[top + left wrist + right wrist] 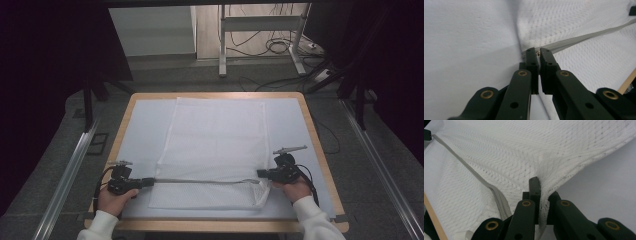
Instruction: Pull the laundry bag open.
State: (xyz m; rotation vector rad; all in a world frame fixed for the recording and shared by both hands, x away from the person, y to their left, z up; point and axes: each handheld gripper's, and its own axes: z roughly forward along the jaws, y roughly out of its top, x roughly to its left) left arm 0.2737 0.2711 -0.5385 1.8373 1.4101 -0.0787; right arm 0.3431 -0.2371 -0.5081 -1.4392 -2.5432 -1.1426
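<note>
A white mesh bag (215,145) lies flat on the white mat (142,125) that covers the table. A grey zipper (200,181) runs across the bag near its front end. My left gripper (150,181) is at the zipper's left end; in the left gripper view my left gripper (539,53) is shut on the small metal pull, with the zipper (584,37) stretching away to the right. My right gripper (260,173) is at the bag's right edge. In the right gripper view my right gripper (541,188) is shut on a pinched fold of mesh (544,165), the zipper (469,170) to its left.
The table's wooden rim (215,95) frames the mat. Metal rails (70,170) (385,170) run along the floor on both sides. A white desk frame (260,30) and loose cables (280,47) stand beyond the far edge, and dark curtains hang left and right.
</note>
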